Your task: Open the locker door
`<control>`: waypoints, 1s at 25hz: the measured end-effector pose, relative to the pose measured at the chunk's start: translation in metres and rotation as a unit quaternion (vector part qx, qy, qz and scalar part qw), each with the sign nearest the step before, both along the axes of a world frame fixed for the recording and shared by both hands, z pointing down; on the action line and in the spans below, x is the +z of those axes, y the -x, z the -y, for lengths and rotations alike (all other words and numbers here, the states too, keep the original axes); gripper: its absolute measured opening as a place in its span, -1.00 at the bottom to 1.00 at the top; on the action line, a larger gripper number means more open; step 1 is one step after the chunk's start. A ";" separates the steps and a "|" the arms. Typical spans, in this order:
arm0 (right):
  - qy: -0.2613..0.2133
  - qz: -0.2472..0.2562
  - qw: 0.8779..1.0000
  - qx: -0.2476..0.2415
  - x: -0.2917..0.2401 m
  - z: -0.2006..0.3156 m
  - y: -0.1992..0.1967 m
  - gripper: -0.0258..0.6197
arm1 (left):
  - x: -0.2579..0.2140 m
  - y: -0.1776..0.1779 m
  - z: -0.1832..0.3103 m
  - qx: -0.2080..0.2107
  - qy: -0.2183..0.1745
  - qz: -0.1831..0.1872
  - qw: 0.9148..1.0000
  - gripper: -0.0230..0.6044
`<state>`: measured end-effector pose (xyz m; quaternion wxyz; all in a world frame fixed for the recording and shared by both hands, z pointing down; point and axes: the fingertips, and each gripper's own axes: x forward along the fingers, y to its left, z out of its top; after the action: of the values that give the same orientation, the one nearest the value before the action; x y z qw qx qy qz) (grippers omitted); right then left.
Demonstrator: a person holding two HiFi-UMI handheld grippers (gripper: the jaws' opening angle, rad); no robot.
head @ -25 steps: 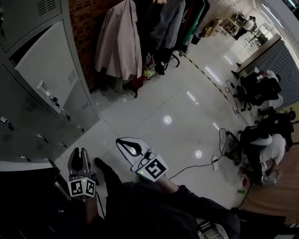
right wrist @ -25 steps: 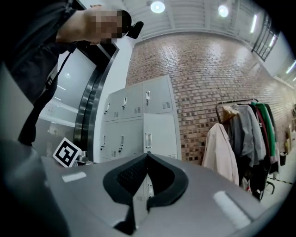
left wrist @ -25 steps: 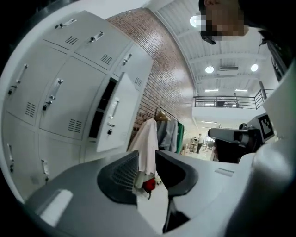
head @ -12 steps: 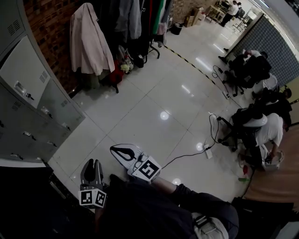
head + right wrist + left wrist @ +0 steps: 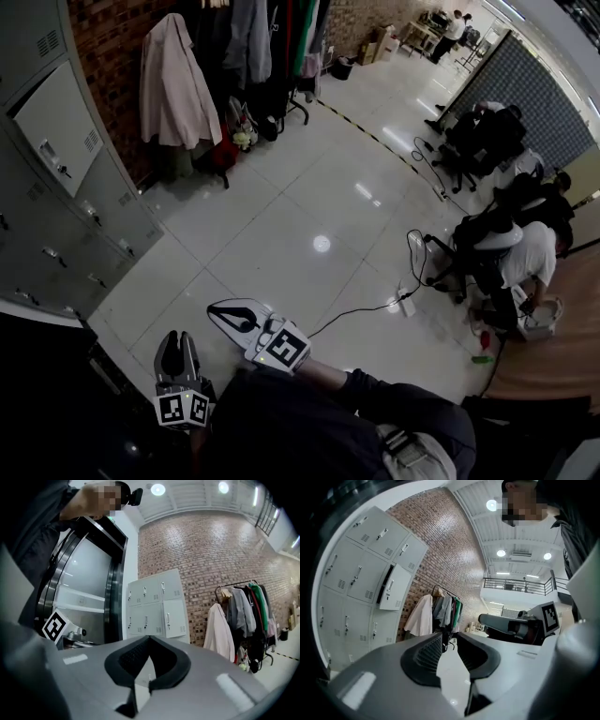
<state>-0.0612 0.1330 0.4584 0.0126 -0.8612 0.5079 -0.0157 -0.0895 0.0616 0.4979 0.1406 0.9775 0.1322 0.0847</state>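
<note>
Grey lockers (image 5: 56,244) line the left side of the head view. One locker door (image 5: 54,127) stands swung out from the bank; it also shows as the locker door (image 5: 393,587) and as the paler locker door (image 5: 174,618). Both grippers hang low by the person's body, far from the lockers. My left gripper (image 5: 180,337) (image 5: 449,637) is open by a narrow gap and holds nothing. My right gripper (image 5: 216,312) (image 5: 149,638) has its tips touching, with nothing between them.
A clothes rack (image 5: 253,37) with coats stands against the brick wall beyond the lockers, a beige coat (image 5: 173,84) nearest them. People sit at the right (image 5: 506,244). A cable (image 5: 375,305) runs across the glossy tiled floor. A dark structure (image 5: 47,394) fills the lower left.
The head view has pulled back and turned right, so the lockers look smaller and further left. Both grippers have stayed low near the body, drifting slightly left in the frame.
</note>
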 end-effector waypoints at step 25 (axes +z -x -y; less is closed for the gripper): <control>0.004 -0.002 0.999 -0.050 0.022 0.021 0.127 -0.92 | 0.021 0.118 0.004 -0.031 -0.015 -0.003 0.999 -0.56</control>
<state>-0.1886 0.1116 0.4801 0.0071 -0.8346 0.5505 -0.0171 -0.2078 0.0572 0.5186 0.1278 0.9835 0.1010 0.0792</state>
